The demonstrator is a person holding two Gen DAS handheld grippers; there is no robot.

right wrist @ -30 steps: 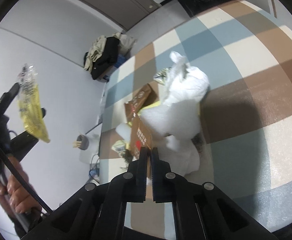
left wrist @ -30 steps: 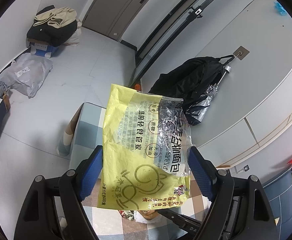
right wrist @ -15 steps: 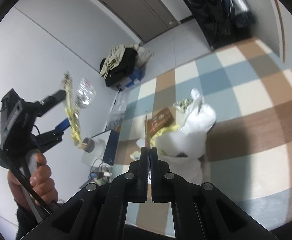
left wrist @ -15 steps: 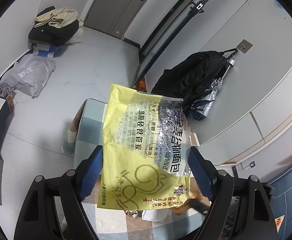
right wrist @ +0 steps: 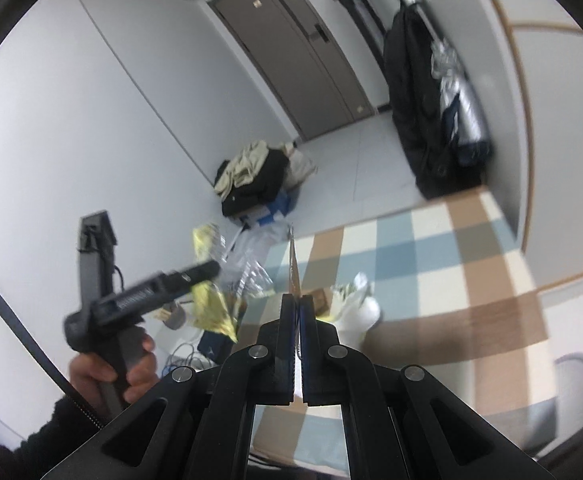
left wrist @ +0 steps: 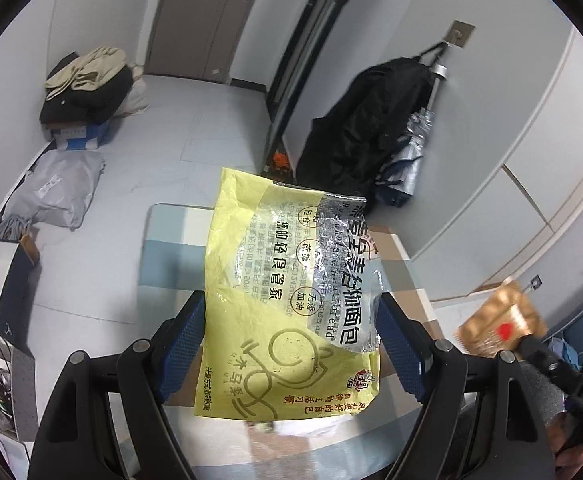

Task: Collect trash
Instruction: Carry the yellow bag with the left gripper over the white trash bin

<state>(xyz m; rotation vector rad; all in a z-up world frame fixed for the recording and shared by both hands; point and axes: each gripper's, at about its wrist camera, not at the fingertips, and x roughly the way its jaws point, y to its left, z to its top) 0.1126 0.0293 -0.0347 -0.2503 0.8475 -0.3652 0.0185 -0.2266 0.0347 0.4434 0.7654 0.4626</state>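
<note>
A checkered rug (right wrist: 431, 256) is lying on the floor with a white trash bag (right wrist: 361, 308) sitting on it. The left gripper (left wrist: 291, 344) is gripping a yellow bread wrapper (left wrist: 287, 304) in the air above it, while the right gripper (right wrist: 299, 316) is pinching a brown wrapper (left wrist: 499, 324), jaws nearly closed.

clothes pile (left wrist: 87, 80) | black coat (left wrist: 367, 120) | checkered rug (right wrist: 431, 256) | door (right wrist: 299, 48)

yellow bread bag (left wrist: 291, 292): "bread", Chinese print, upside down
</note>
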